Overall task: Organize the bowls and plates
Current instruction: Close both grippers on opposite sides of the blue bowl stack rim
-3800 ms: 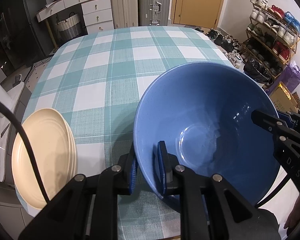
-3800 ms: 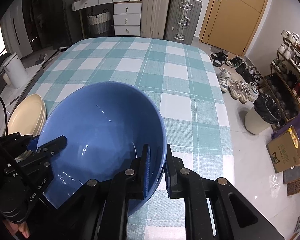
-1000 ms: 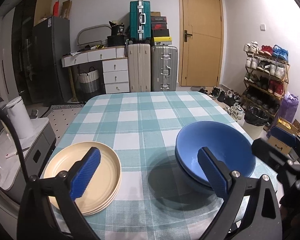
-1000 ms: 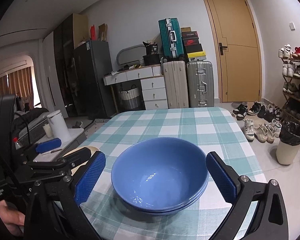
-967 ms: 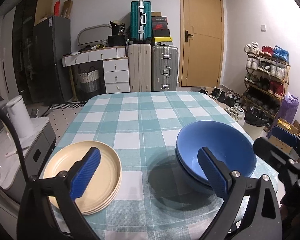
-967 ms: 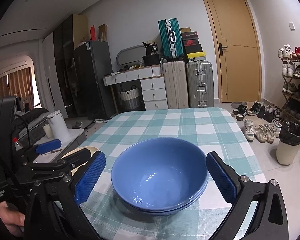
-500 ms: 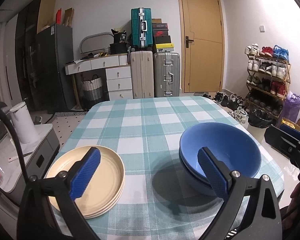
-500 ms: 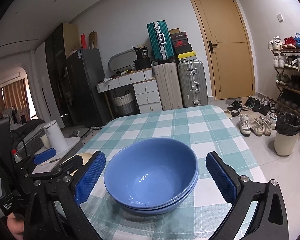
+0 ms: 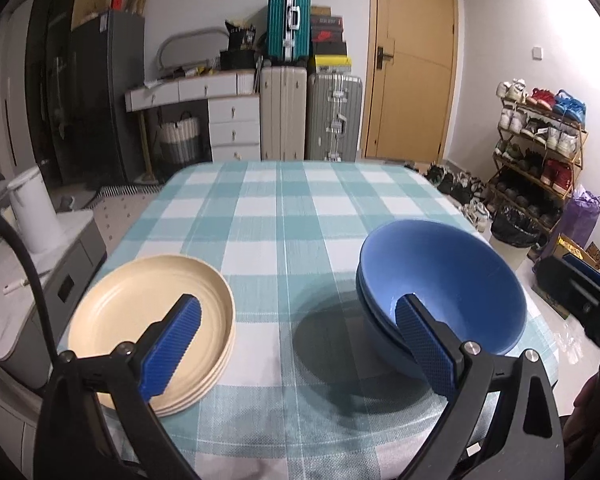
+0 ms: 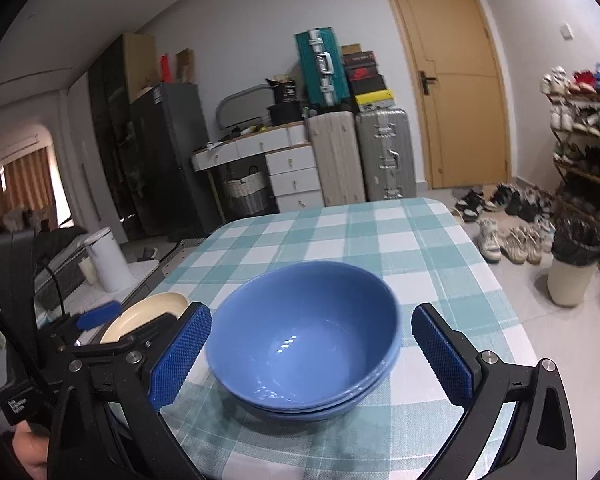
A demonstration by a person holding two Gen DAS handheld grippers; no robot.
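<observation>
Checked surface (image 9: pixel 284 216) in a room | my left tongs (image 9: pixel 296 344) wide apart, empty | my right tongs (image 10: pixel 312 356) wide apart, empty | blue bowls (image 10: pixel 304 336) stacked on the right | cream plates (image 9: pixel 140 320) stacked on the left

The left gripper (image 9: pixel 296 342) is held level at the near edge of the scene, its two blue-padded fingers (image 9: pixel 170 346) spread wide apart with nothing between them. The right gripper (image 10: pixel 310 358) is likewise held level and spread wide, its padded fingers (image 10: pixel 442 360) clear of everything and gripping nothing. In the right wrist view the left gripper's black body shows at the near left with part of the person's hand (image 10: pixel 28 450) beneath it, and in the left wrist view the right gripper's black body shows at the right edge.
</observation>
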